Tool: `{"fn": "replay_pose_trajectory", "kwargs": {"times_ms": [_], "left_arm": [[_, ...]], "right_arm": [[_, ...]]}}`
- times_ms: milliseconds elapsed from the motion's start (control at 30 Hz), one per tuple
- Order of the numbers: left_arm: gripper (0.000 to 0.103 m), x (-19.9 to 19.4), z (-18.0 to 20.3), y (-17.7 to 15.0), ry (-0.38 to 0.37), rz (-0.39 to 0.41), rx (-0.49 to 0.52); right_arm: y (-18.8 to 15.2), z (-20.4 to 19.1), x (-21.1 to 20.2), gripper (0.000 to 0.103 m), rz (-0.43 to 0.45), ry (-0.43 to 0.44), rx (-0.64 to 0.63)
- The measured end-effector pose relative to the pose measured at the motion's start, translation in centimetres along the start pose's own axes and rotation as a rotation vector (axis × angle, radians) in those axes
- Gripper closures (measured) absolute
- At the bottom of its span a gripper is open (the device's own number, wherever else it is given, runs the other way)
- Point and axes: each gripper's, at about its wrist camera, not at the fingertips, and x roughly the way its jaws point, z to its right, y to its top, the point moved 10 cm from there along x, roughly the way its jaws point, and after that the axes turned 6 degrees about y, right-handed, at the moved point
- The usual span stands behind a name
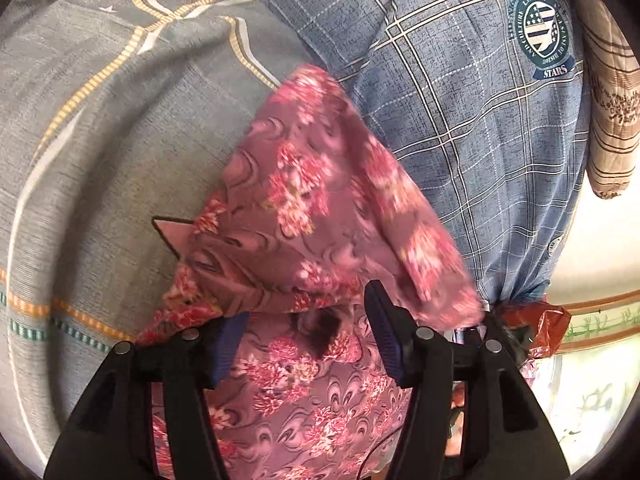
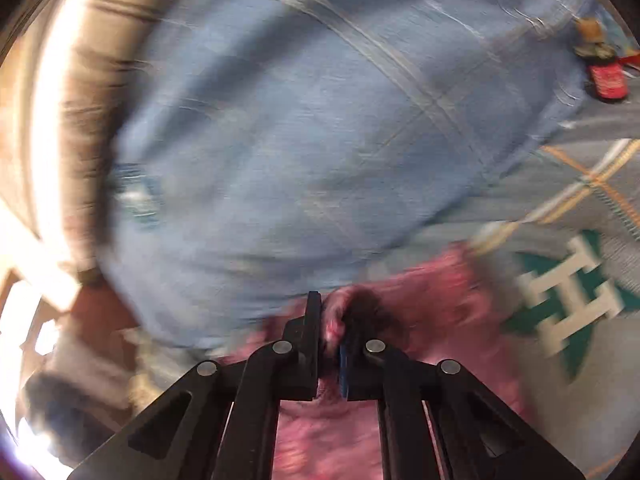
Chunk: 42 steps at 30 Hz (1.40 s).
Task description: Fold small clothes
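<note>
Garment: pink floral cloth (image 1: 320,208), small, lying on the grey sheet, its far part lifted into a loose peak, its near part running under the left gripper.
Garment in right wrist view: same pink floral cloth (image 2: 432,312), blurred, low in the picture, just near of the blue pillow.
Left gripper (image 1: 306,332): released; jaws stand well apart over the cloth, blue pads facing each other, nothing pinched between them.
Right gripper (image 2: 330,316): clenched on a bunched fold of the pink floral cloth; the fold shows as a thin pink strip between the two black fingers.
Grey sheet (image 1: 92,152): grey bedding with yellow and white stripes, spreading left of the cloth; a teal and white letter print shows on it at the right of the right wrist view.
Blue pillow (image 1: 460,120): blue checked fabric with a round badge, far and right of the cloth, touching its far edge.
Picture quality: right wrist view heavily smeared; finer detail there cannot be told.
</note>
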Motion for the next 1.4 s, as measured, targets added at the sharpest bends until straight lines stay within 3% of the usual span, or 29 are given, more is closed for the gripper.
{"fn": "replay_pose_trajectory", "kwargs": {"times_ms": [67, 133, 167, 233, 333, 467, 533, 567, 600, 633, 700, 767, 800, 900, 1033, 1200, 1233, 1267, 1300, 1400], "left_arm": [[0.046, 0.0, 0.7, -0.3, -0.013, 0.001, 0.015], [0.041, 0.0, 1.8, -0.5, -0.027, 0.006, 0.036], [0.034, 0.0, 2.2, -0.5, -0.028, 0.015, 0.044], [0.031, 0.4, 2.6, -0.3, -0.02, 0.032, 0.056], [0.031, 1.6, 2.4, -0.1, -0.01, 0.02, 0.041], [0.033, 2.9, 2.0, 0.4, 0.0, 0.018, 0.019], [0.044, 2.9, 2.5, 1.1, 0.017, 0.034, 0.027], [0.06, 2.7, 2.9, 1.4, 0.015, 0.037, 0.028], [0.065, 2.2, 3.4, 1.9, -0.005, 0.041, 0.03], [0.065, 1.5, 3.8, 2.4, -0.028, 0.052, 0.033], [0.065, 0.9, 3.8, 3.4, -0.015, 0.079, 0.033], [0.065, 1.3, 3.4, 3.7, -0.011, 0.057, 0.03], [0.065, 1.7, 3.2, 3.5, -0.015, 0.044, 0.027], [0.06, 2.1, 2.9, 3.2, -0.026, 0.046, 0.027], [0.052, 2.8, 2.5, 2.5, -0.028, 0.022, 0.013], [0.05, 3.9, 1.7, 2.3, -0.006, 0.022, 0.0], [0.053, 3.9, 1.6, 2.4, -0.007, 0.025, -0.004], [0.066, 3.8, 1.4, 2.4, -0.008, 0.029, -0.009], [0.075, 3.6, 1.4, 2.5, -0.015, 0.027, -0.014], [0.082, 2.0, 1.8, 2.3, -0.056, 0.035, -0.011]], "right_arm": [[-0.2, 2.5, 0.2, 0.092, -0.024, -0.11, 0.034], [-0.2, 2.5, -1.1, 0.087, 0.013, -0.072, 0.034], [-0.4, 2.4, -2.6, 0.075, 0.051, -0.049, 0.032], [-1.8, 2.2, -4.4, 0.057, 0.064, 0.009, 0.045], [-4.7, 1.5, -4.8, 0.056, 0.008, 0.072, 0.047], [-7.5, 1.5, -2.5, 0.056, -0.069, 0.085, 0.017], [-7.7, 1.4, -0.7, 0.057, -0.083, 0.089, 0.029], [-7.5, 1.3, 0.5, 0.057, -0.098, 0.097, 0.044], [-7.1, 1.1, 1.2, 0.057, -0.114, 0.093, 0.093], [-6.5, 0.4, 0.8, 0.057, -0.094, 0.136, 0.122], [-3.5, -2.5, -1.7, 0.055, 0.045, 0.266, 0.103], [-2.3, -3.0, -2.9, 0.038, 0.08, 0.2, 0.035], [-2.5, -2.8, -2.8, 0.038, 0.049, 0.15, 0.015], [-4.9, -1.4, -1.7, 0.038, -0.031, 0.104, 0.026], [-6.4, 0.6, 2.1, 0.038, -0.082, 0.118, 0.126], [-5.4, 1.4, 6.0, 0.042, -0.054, 0.052, 0.156], [-5.3, 1.3, 6.5, 0.061, -0.063, 0.047, 0.164], [-5.1, 1.2, 6.8, 0.096, -0.07, 0.06, 0.183], [-5.0, 1.2, 6.9, 0.095, -0.087, 0.101, 0.223], [-4.0, -0.3, 4.0, 0.095, -0.021, 0.183, 0.234]]}}
